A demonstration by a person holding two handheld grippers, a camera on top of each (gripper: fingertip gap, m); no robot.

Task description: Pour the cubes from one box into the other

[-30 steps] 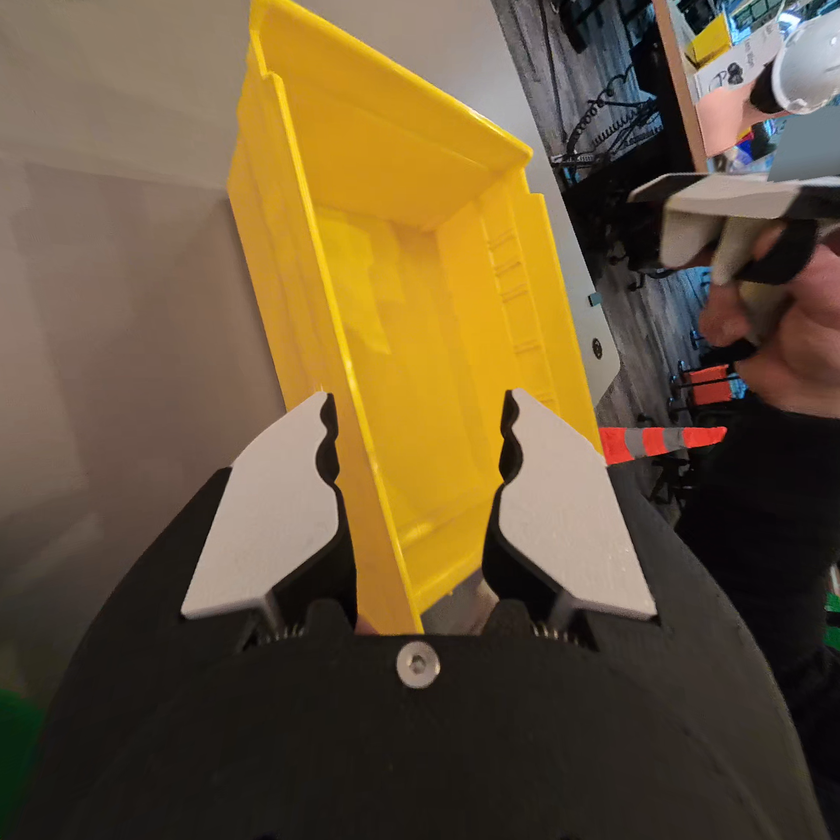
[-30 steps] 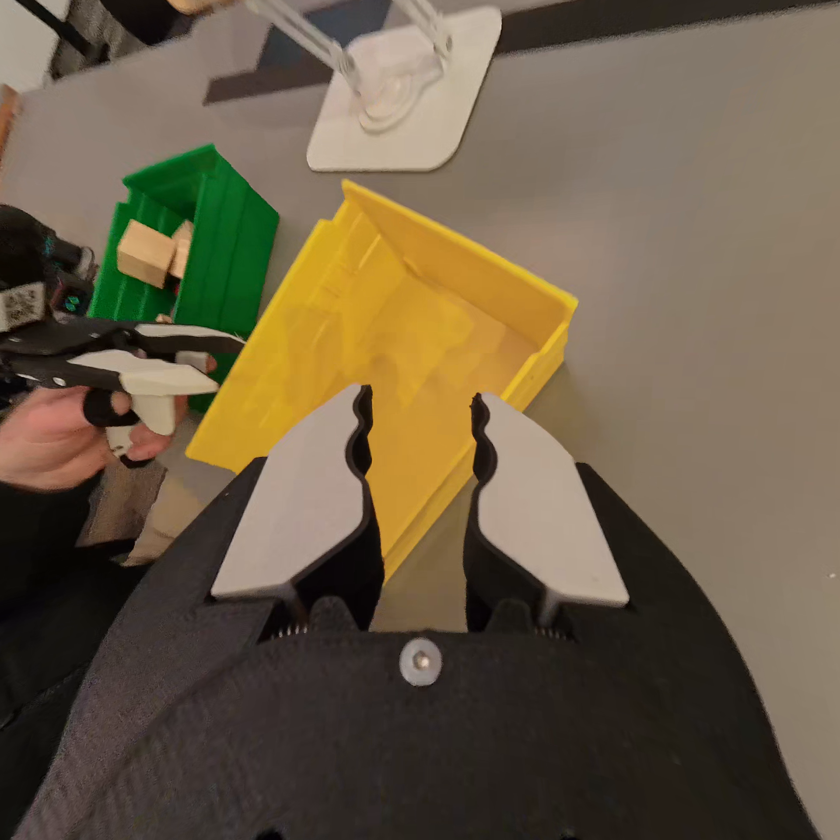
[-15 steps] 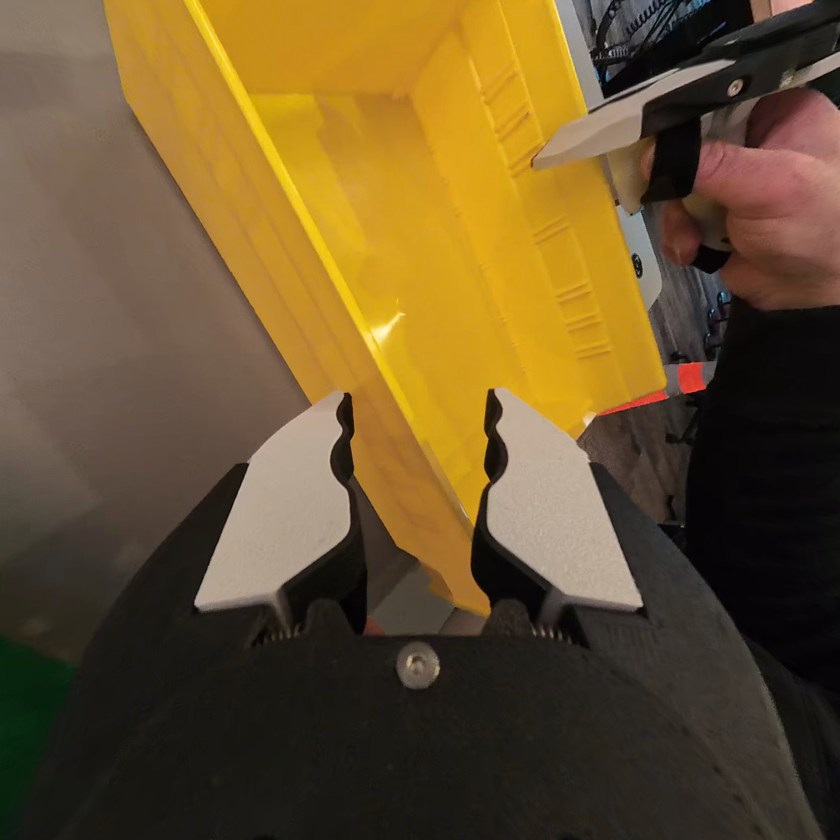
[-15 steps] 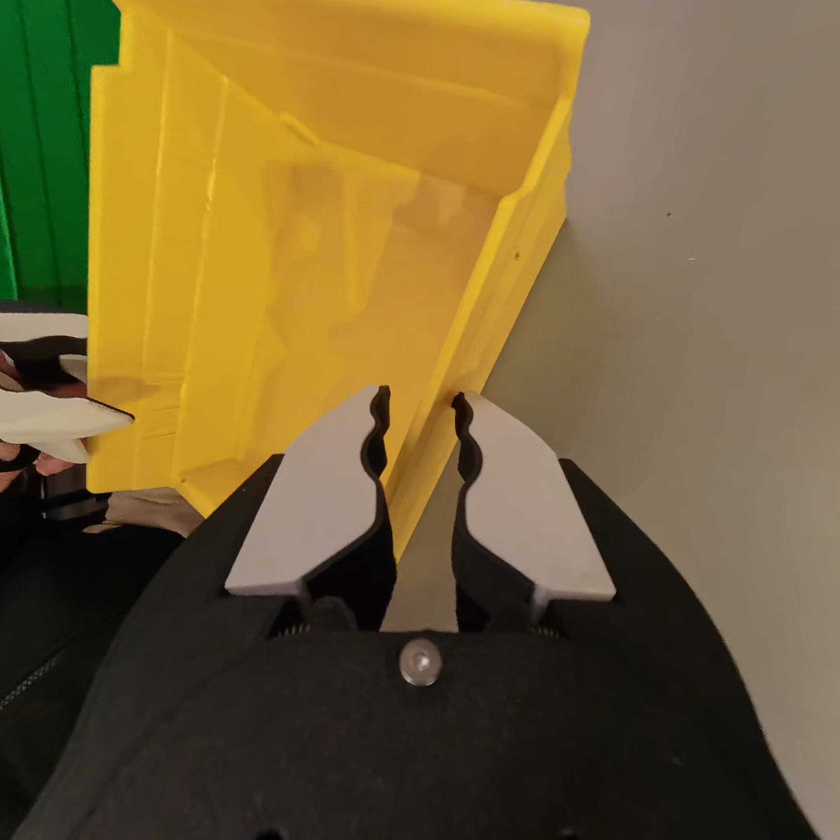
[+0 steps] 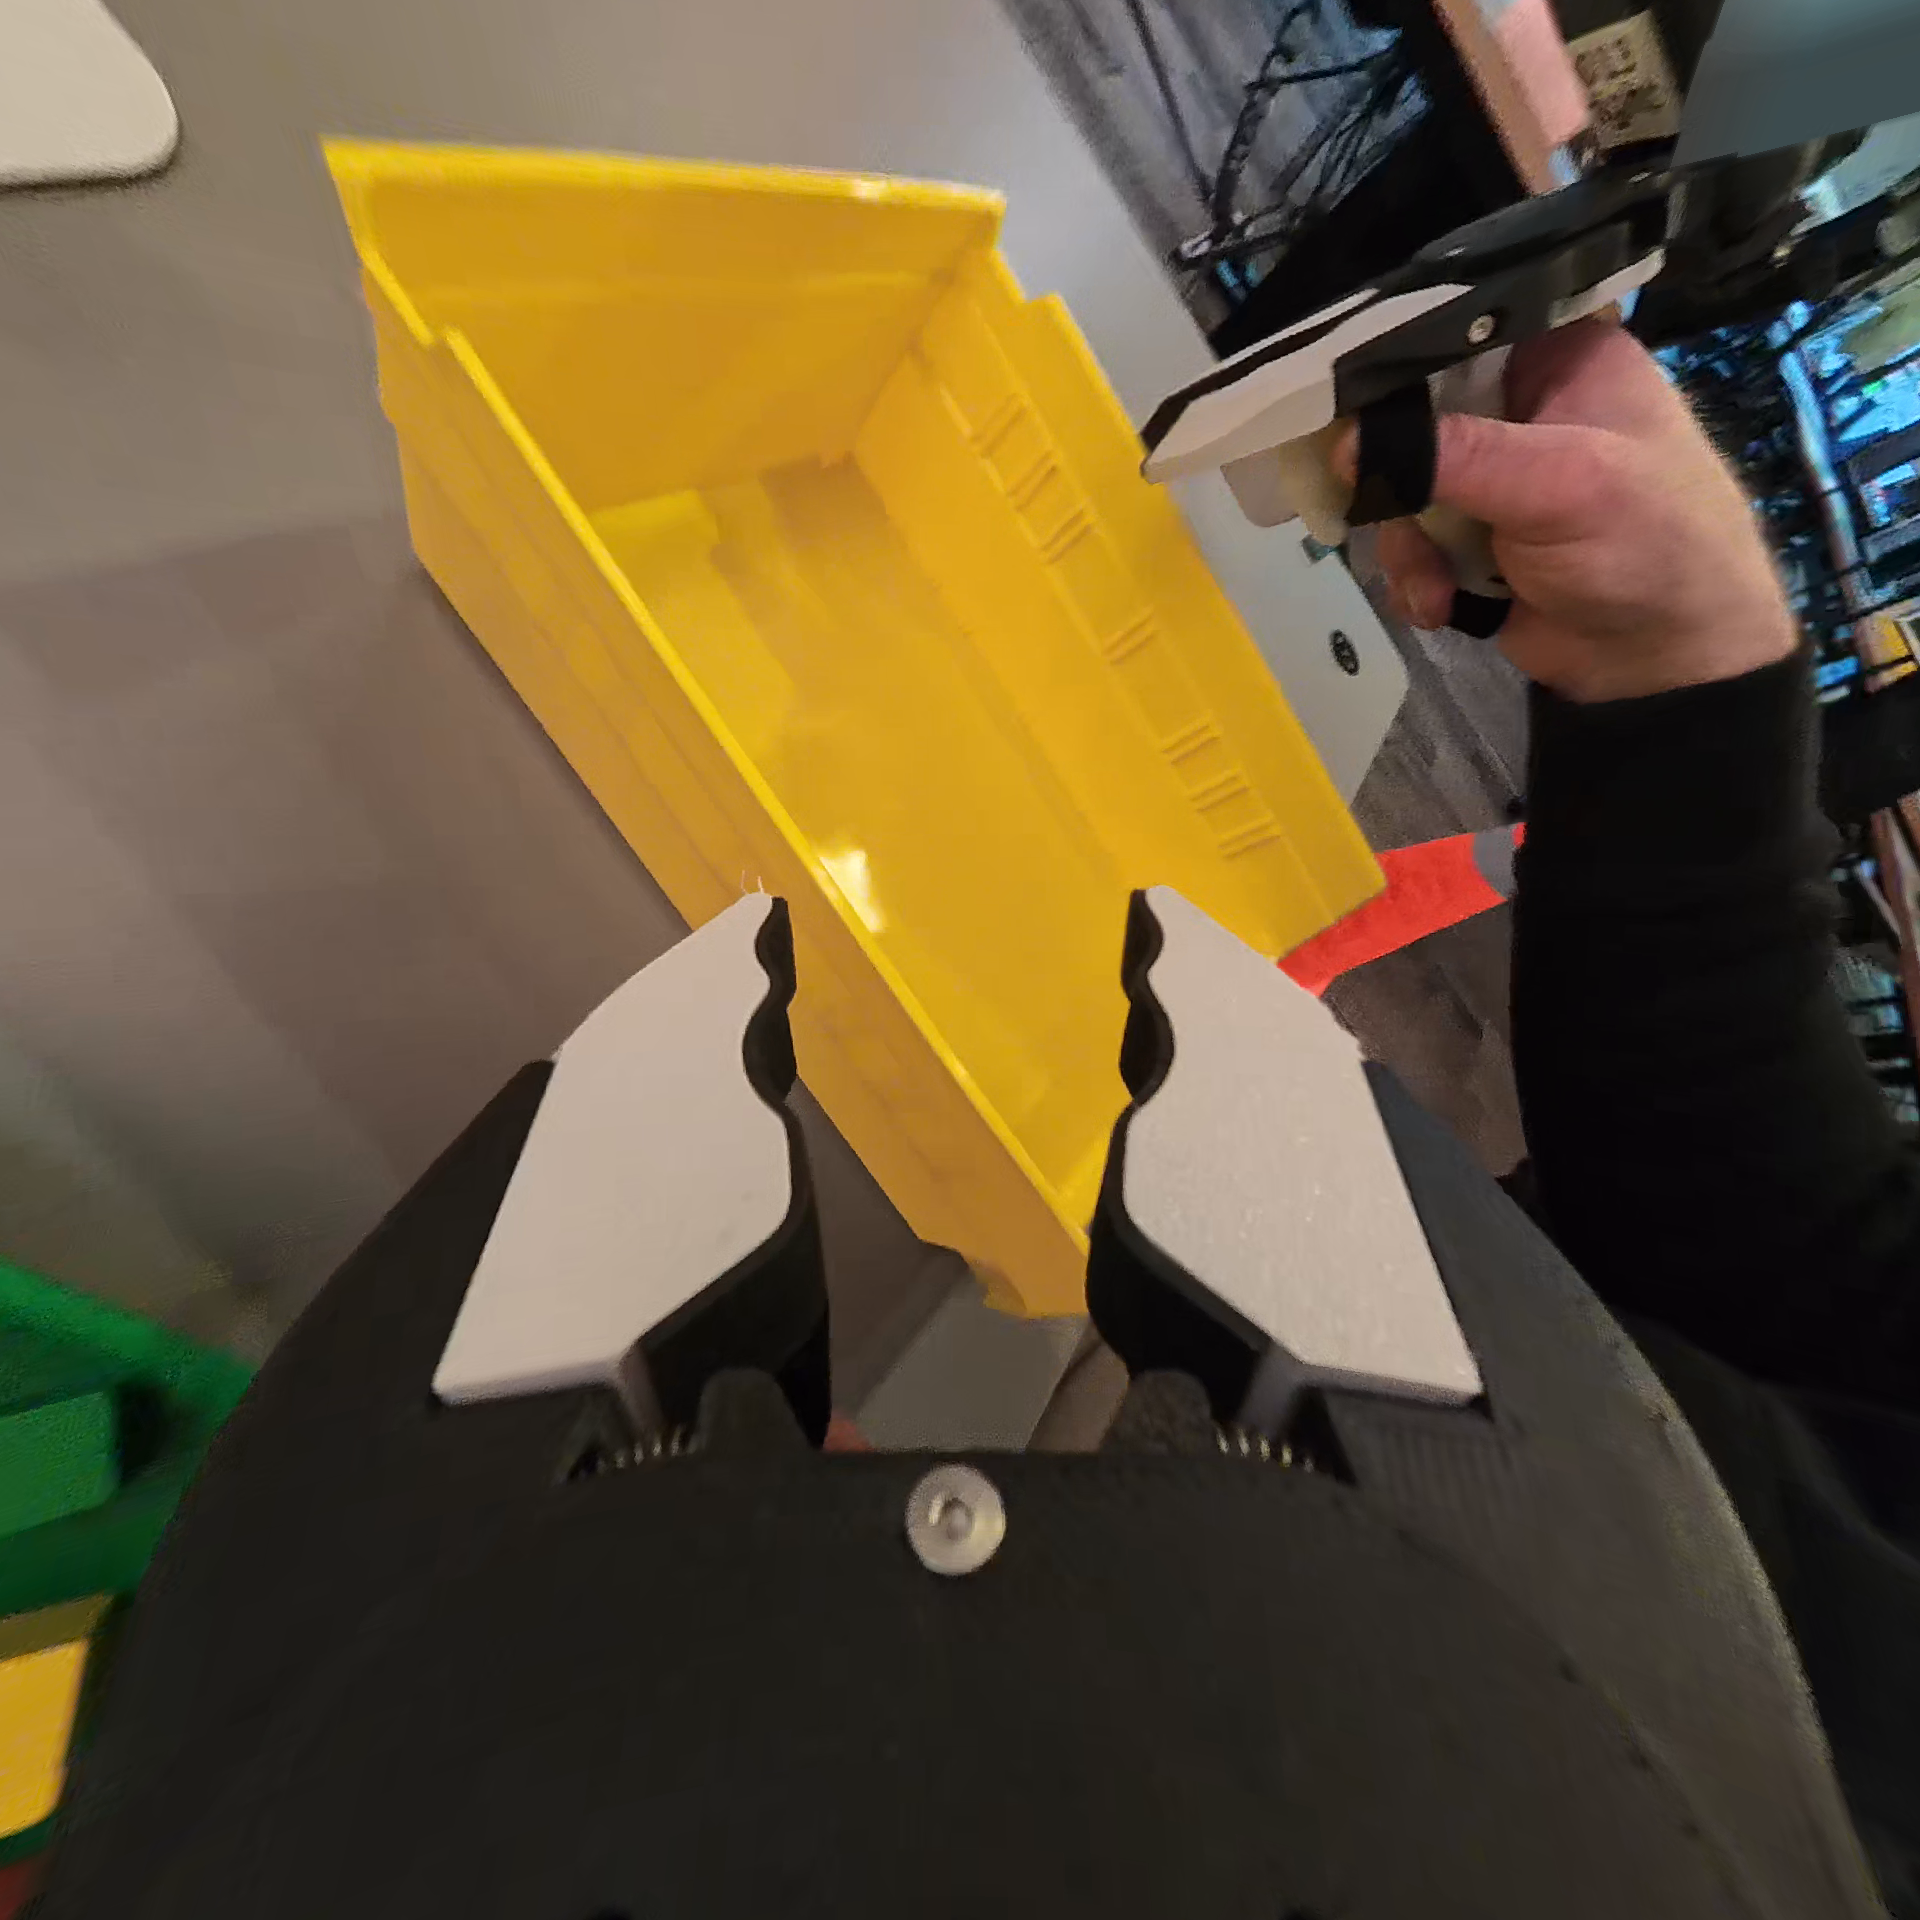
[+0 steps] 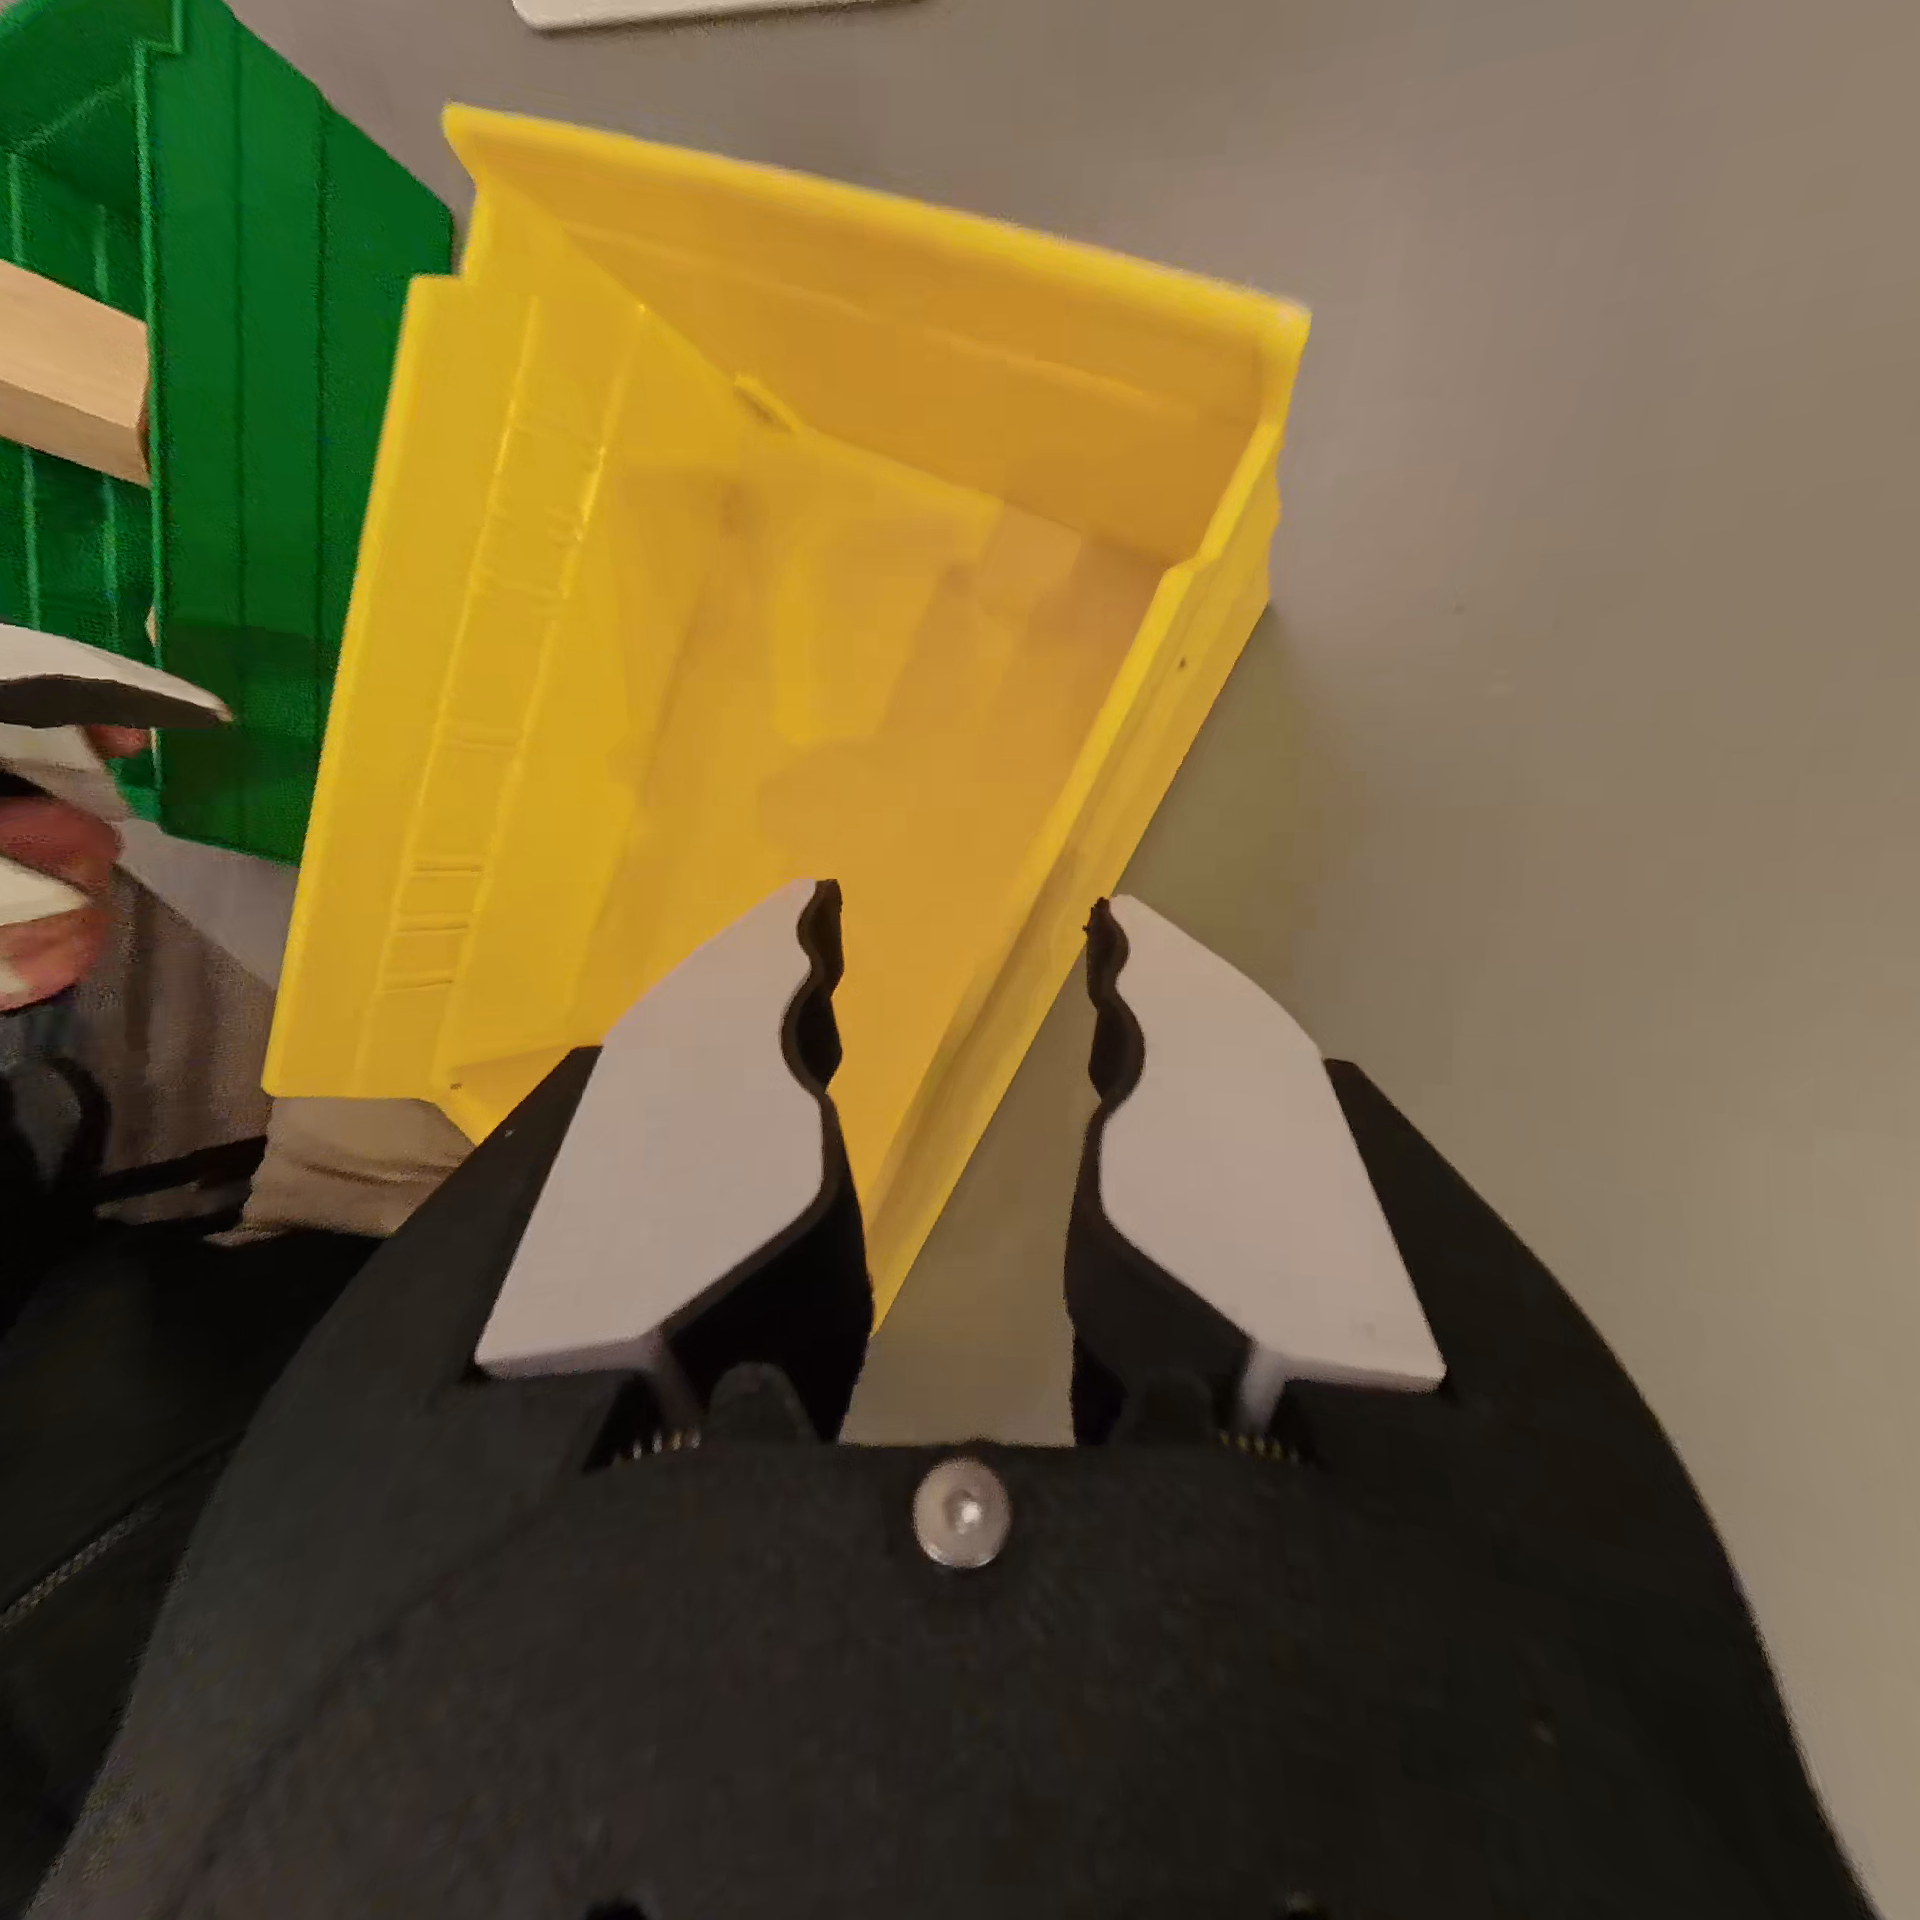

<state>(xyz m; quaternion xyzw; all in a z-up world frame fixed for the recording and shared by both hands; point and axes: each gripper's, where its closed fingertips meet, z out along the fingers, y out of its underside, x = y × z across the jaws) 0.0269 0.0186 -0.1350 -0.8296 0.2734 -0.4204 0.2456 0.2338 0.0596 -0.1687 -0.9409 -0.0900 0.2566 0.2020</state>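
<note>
The empty yellow box [image 5: 935, 727] lies on the grey table [image 5: 208, 727], its near end at the table's front edge. My left gripper [image 5: 954, 912] is open, and the box's left long wall runs between its jaws. My right gripper [image 6: 958, 904] is open around the opposite long wall of the yellow box [image 6: 831, 623]. It also shows in the left wrist view [image 5: 1299, 416], held by a hand. The green box [image 6: 260, 416] stands just left of the yellow one with a wooden cube [image 6: 62, 384] in it. It also shows in the left wrist view [image 5: 62, 1403].
A white base plate [image 5: 62, 104] lies on the far side of the table. The table [image 6: 1558, 520] stretches bare to the right of the yellow box. The person's dark sleeve [image 5: 1683, 987] is to the right, with cluttered floor and shelves behind it.
Both pairs of jaws have widened around the yellow box's walls, the right one clearly. Both grippers have drawn back a little, so more of the box shows.
</note>
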